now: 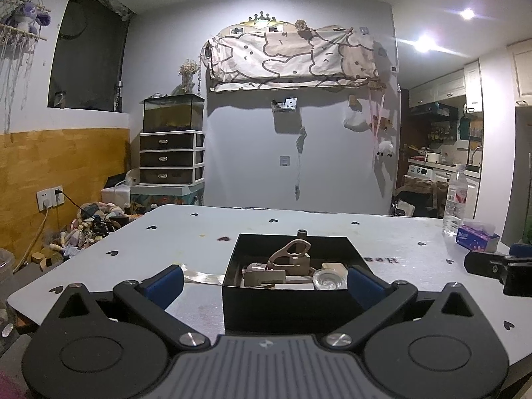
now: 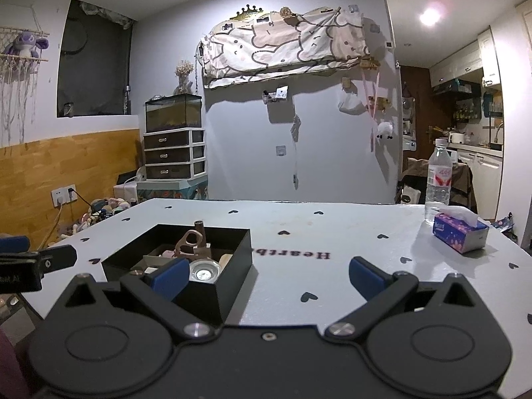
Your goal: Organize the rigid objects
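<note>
A black open box (image 1: 282, 309) sits on the white table (image 1: 199, 232) right in front of my left gripper (image 1: 266, 282), which is open and empty, its blue pads on either side of the box's near wall. Inside lie several wooden blocks, a tan looped piece (image 1: 292, 252) and a clear glass dish (image 1: 327, 280). In the right wrist view the box (image 2: 232, 259) lies left of centre, with the dish (image 2: 203, 272) at its near end. My right gripper (image 2: 262, 274) is open and empty above the table, beside the box's right wall.
A purple tissue box (image 2: 460, 232) and a water bottle (image 2: 438, 179) stand at the table's far right. The right gripper shows at the left wrist view's right edge (image 1: 492, 266). Drawers, a tank and toys lie beyond the table's left edge.
</note>
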